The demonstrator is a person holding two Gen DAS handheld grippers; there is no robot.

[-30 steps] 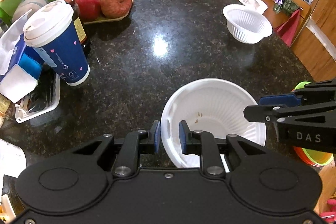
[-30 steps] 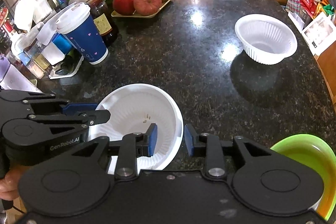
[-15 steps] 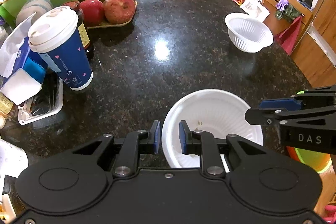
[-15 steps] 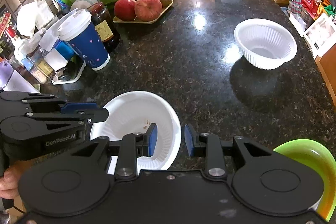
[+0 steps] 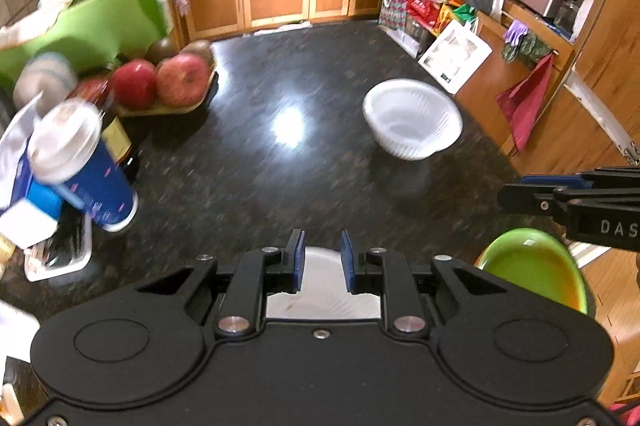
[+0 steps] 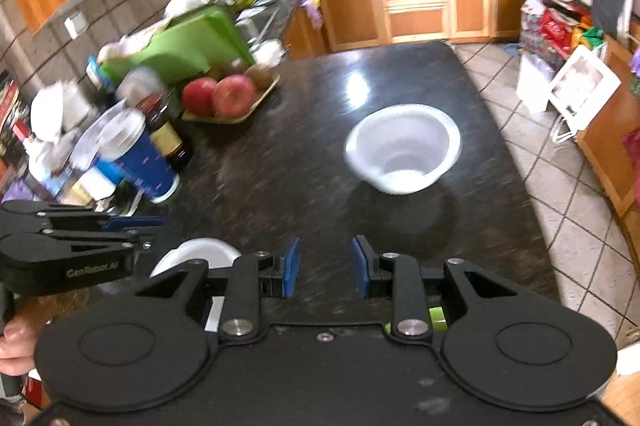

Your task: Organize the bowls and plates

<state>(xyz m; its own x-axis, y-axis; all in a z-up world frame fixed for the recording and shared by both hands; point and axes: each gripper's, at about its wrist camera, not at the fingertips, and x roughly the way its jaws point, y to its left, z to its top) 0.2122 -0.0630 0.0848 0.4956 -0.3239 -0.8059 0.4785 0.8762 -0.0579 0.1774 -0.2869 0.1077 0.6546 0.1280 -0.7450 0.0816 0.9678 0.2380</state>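
Observation:
A deep white ribbed bowl (image 5: 412, 124) (image 6: 402, 150) stands alone on the far right part of the black granite counter (image 5: 280, 166). A shallow white plate (image 5: 320, 286) (image 6: 200, 254) lies on the counter, mostly hidden under the gripper bodies. A green bowl (image 5: 532, 266) sits at the counter's near right; the right wrist view shows only a sliver (image 6: 436, 314) of it. My left gripper (image 5: 322, 258) (image 6: 156, 226) hovers above the plate, jaws slightly apart, gripping nothing. My right gripper (image 6: 326, 266) (image 5: 516, 190) is open over bare counter, pointing toward the white bowl.
A blue paper cup with a white lid (image 5: 80, 166), a dark bottle (image 6: 164, 138), a tray of apples (image 5: 172, 86) and a green board (image 5: 92, 26) crowd the counter's left side. Past the counter's right edge lies tiled floor (image 6: 560, 206). A hand (image 6: 12, 346) holds the left gripper's handle.
Both grippers have risen and swung forward across the counter. The white plate has slipped down under the gripper bodies, and the far white bowl now sits closer to the centre of both views.

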